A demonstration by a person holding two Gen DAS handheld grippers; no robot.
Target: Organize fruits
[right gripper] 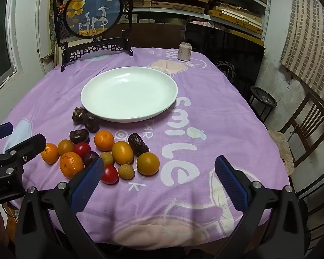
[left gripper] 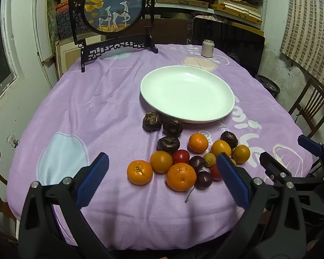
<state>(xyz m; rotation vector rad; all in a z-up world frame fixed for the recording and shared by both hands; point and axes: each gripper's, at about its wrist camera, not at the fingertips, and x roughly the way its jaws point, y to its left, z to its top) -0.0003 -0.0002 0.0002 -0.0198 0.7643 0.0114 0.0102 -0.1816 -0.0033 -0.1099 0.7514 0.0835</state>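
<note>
Lying near the plate [right gripper: 129,92], the date [right gripper: 138,144] points toward it; both claws gape empty.

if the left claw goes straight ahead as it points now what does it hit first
Probably the large dimpled orange mandarin at the near edge of the fruit pile, between the open left claw fingers; depth is uncertain.

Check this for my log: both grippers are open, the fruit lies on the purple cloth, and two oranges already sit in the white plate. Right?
Not quite: the white plate holds nothing, as the right wrist view shows. Every orange is on the purple cloth. The rest stands.
</note>
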